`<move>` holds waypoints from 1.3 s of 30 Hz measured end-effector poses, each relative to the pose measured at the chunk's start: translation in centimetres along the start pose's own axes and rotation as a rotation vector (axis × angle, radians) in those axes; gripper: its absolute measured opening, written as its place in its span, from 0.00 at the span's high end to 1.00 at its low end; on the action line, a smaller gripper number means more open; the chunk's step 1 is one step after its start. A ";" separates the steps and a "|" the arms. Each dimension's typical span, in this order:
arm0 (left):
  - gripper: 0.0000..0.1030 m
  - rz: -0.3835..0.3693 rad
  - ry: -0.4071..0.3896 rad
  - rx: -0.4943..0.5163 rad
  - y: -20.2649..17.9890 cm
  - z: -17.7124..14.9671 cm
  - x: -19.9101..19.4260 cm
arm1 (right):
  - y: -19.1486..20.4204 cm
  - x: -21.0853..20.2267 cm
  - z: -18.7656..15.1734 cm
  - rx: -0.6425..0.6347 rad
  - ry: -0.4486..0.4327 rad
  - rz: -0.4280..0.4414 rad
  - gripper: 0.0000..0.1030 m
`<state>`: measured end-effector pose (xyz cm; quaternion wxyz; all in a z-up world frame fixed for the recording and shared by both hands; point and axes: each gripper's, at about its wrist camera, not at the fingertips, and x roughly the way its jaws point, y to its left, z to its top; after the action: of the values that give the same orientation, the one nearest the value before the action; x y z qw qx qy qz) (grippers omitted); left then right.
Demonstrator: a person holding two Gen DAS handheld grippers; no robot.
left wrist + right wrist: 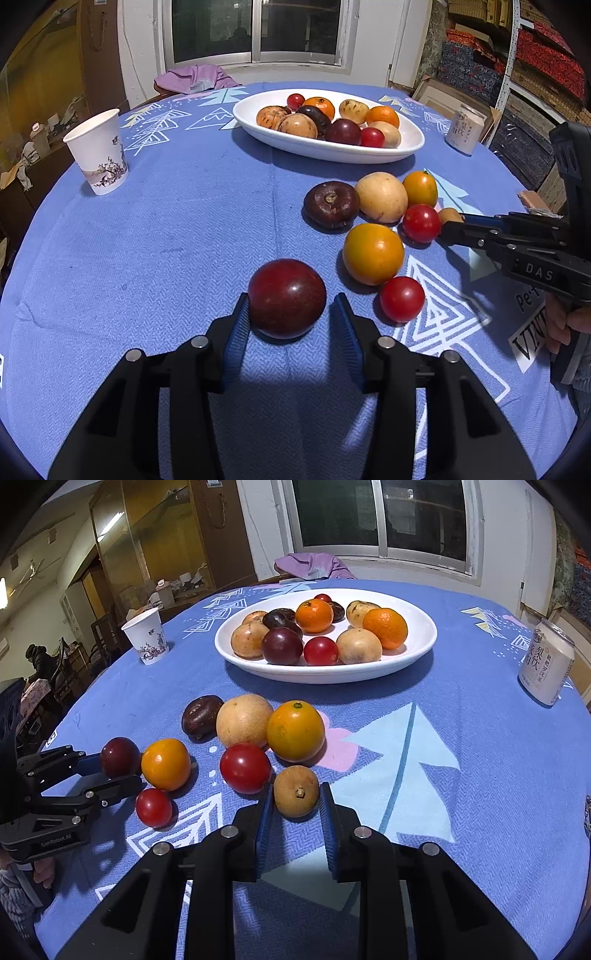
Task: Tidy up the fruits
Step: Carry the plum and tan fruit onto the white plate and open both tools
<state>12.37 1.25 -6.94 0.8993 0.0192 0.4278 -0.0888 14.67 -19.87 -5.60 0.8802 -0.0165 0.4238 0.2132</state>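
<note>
"How many fruits lie off the plate [413,653]?"
"Eight: two oranges [295,731] [166,764], two cherry tomatoes [245,768] [154,808], one plum [120,757], one dark brown fruit [201,716], one tan fruit [243,720], one small brown fruit [295,792]."
"Anything else?"
"One paper cup [147,638], one can [546,664]."

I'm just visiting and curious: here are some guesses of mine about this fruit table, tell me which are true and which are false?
1. The white dish already holds several fruits. True.
2. The left gripper has lifted a dark red plum high above the table. False: the plum sits on the blue tablecloth between open fingers.
3. The right gripper has its fingers on either side of a small brown fruit. True.
4. The paper cup lies tipped on its side. False: it stands upright.
5. A drink can stands on the table, off to the right of the dish in the right wrist view. True.
</note>
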 end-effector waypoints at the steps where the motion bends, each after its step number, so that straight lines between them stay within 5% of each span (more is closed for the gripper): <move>1: 0.62 0.003 -0.005 -0.003 0.1 0.0 -0.1 | -0.1 0.0 0.0 0.002 -0.001 0.001 0.75; 26: 0.63 0.119 -0.197 0.039 -1.2 0.8 -3.8 | -0.1 -3.5 -0.1 0.005 -0.112 -0.021 0.75; 33: 0.63 0.139 -0.229 0.063 -1.6 3.8 -4.4 | -1.1 -5.5 0.6 0.040 -0.168 -0.002 0.75; 39: 0.63 0.118 -0.260 0.086 -2.4 9.5 -4.2 | -2.7 -6.5 3.3 0.064 -0.198 -0.007 0.75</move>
<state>16.68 -1.59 2.43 0.9492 0.0709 0.3015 -0.0559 14.59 -23.97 1.02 0.9186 0.0316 0.3411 0.1971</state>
